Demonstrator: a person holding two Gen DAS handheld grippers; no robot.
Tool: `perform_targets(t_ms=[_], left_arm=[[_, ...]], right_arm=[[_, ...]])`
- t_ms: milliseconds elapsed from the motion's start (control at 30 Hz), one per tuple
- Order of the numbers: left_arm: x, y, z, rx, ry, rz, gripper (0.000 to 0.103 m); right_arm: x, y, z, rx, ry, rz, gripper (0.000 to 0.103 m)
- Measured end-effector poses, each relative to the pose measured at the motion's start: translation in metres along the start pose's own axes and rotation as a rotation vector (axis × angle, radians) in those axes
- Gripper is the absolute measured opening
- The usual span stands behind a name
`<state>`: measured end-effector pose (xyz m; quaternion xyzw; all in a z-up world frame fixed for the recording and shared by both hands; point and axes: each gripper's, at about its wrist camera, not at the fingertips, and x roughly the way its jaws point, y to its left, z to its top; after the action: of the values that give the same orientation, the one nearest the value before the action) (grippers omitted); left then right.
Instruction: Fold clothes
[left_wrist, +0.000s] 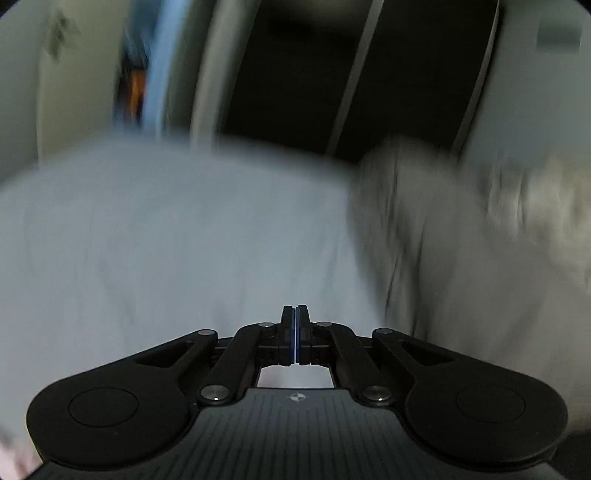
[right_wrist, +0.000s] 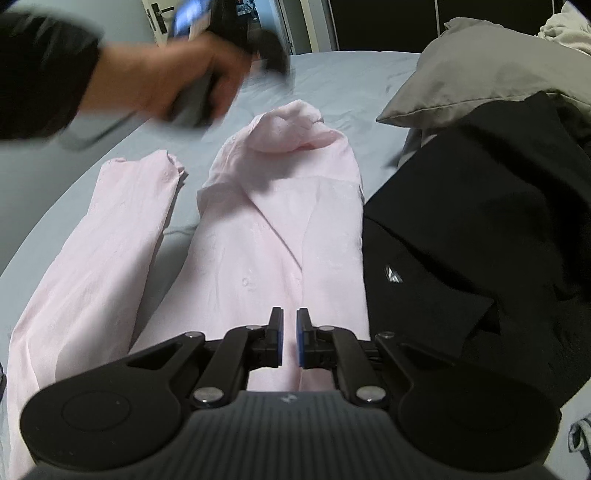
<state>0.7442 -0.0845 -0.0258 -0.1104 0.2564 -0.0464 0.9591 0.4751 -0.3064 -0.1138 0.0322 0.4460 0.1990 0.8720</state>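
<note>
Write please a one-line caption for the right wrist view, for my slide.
Right tongs, slightly open, above a pink shirt on the bed, beside a black garment.

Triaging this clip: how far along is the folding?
Early. Done: the pink shirt lies flat on the bed, one sleeve across its front. In hand: nothing; the right tongs hover slightly open above it, and the left tongs are shut and empty. Left: other sleeve, final folds, the black garment.

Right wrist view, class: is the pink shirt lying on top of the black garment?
No. The pink shirt lies on the blue sheet, beside the black garment.
</note>
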Motion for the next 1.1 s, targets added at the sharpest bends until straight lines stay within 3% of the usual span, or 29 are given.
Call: perform_targets(t_ms=[100, 233, 333, 433, 633, 700, 733, 767, 800, 867, 967, 1100], left_arm=[[0.01, -0.003, 0.001, 0.05, 0.156, -0.005, 0.0], [0.003, 0.007, -0.037, 0.168, 0.257, 0.063, 0.009], [-0.01, 0.013, -0.068, 0.275, 0.277, 0.111, 0.025], [-0.021, 0.018, -0.09, 0.325, 0.271, 0.097, 0.044], [-0.006, 0.015, -0.1, 0.388, 0.323, 0.087, 0.047], [0.001, 0.016, -0.1, 0.381, 0.357, 0.075, 0.046], [0.005, 0.017, -0.099, 0.372, 0.38, 0.056, 0.035], [0.01, 0.017, -0.1, 0.361, 0.411, 0.036, 0.01], [0.015, 0.017, -0.1, 0.351, 0.447, 0.031, 0.0], [0.019, 0.016, -0.097, 0.342, 0.463, 0.024, 0.0], [0.021, 0.009, -0.082, 0.336, 0.418, 0.005, 0.0], [0.027, -0.008, -0.042, 0.316, 0.29, 0.002, 0.0]], right_arm=[[-0.001, -0.004, -0.004, 0.01, 0.005, -0.006, 0.009], [0.001, -0.005, -0.002, 0.031, -0.002, -0.008, 0.009], [0.002, -0.002, 0.001, 0.027, -0.011, -0.001, 0.009], [0.004, -0.001, 0.003, 0.022, -0.011, 0.005, 0.009], [0.007, -0.002, 0.001, 0.02, -0.005, 0.012, 0.009], [0.007, -0.001, 0.0, 0.02, -0.004, 0.015, 0.009], [0.007, -0.001, 0.0, 0.02, -0.004, 0.016, 0.009], [0.007, 0.0, 0.0, 0.019, -0.005, 0.017, 0.009], [0.007, -0.001, -0.001, 0.02, -0.006, 0.017, 0.009], [0.006, -0.002, -0.002, 0.023, -0.008, 0.017, 0.009], [0.004, -0.005, -0.004, 0.041, -0.013, 0.014, 0.009], [0.0, -0.01, -0.008, 0.058, -0.019, 0.014, 0.009]])
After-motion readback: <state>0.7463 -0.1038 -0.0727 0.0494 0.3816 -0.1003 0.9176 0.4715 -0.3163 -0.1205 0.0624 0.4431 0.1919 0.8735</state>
